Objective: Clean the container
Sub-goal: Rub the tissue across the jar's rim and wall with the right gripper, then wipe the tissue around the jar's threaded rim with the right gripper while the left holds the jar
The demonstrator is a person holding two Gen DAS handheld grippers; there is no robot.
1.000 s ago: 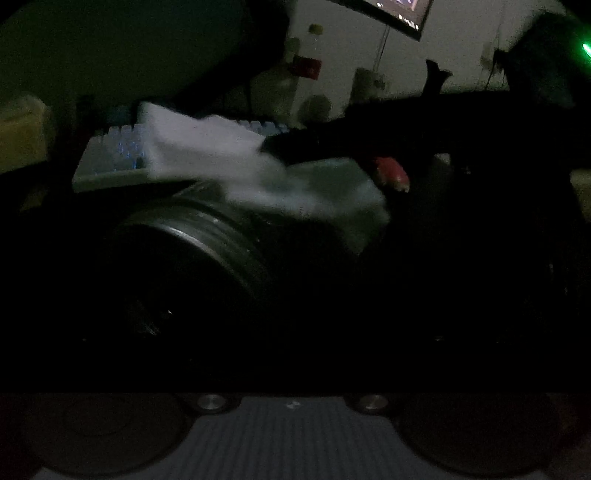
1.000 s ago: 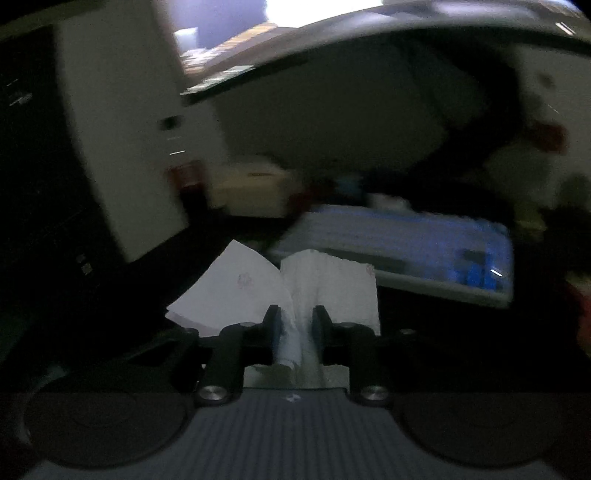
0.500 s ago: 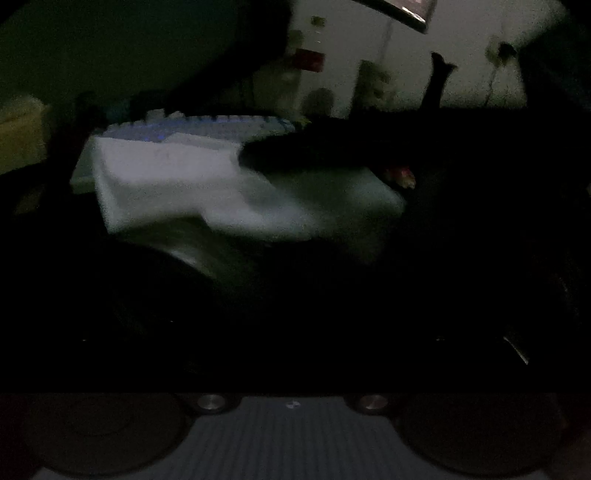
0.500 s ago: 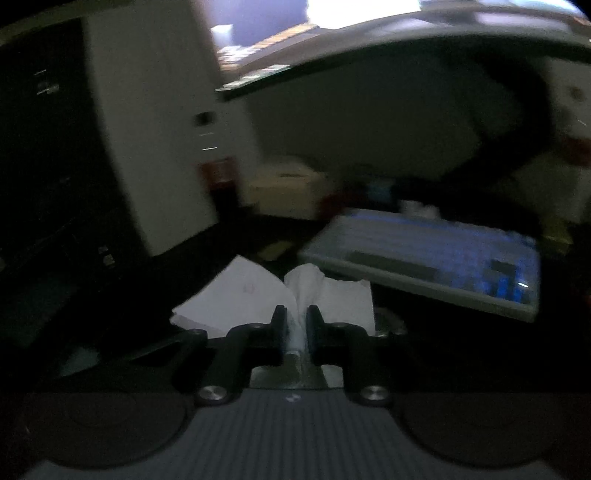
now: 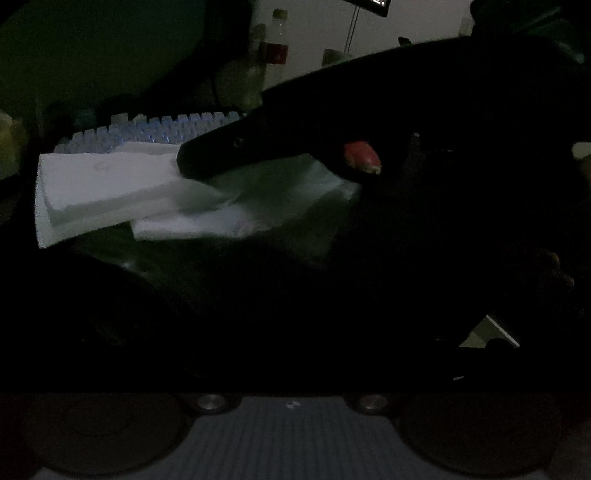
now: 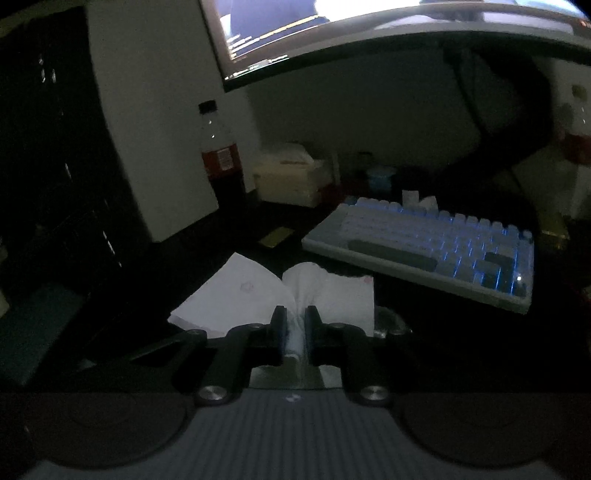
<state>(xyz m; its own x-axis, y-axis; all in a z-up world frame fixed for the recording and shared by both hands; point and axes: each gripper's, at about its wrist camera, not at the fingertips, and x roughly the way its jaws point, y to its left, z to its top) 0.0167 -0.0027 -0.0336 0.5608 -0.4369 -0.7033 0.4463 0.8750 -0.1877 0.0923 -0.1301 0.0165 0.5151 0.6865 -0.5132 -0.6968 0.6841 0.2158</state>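
1. while the room is very dim, the right gripper (image 6: 294,325) shows plainly in its own view: its two black fingers (image 6: 277,325) have just been closing and now pinch a bunched white tissue (image 6: 258,295) between them.
2. from the pinch, the tissue fans out forward in two flaps, one to the left and one to the right.
3. seen from the left wrist, the same tissue (image 5: 110,184) hangs spread from the dark tip of the right gripper (image 5: 207,155), which reaches in from the right.
4. under the tissue lies a dark mass that may be the container, but it is too dark to make out its shape or whether the tissue touches it.
5. the left gripper's own fingers are lost in the black lower part of its view, so i cannot tell whether it is clenched or released.
6. behind the tissue sits a backlit keyboard (image 6: 436,243), with a cola bottle (image 6: 221,158) upright further back to the left, below a lit monitor (image 6: 332,29).
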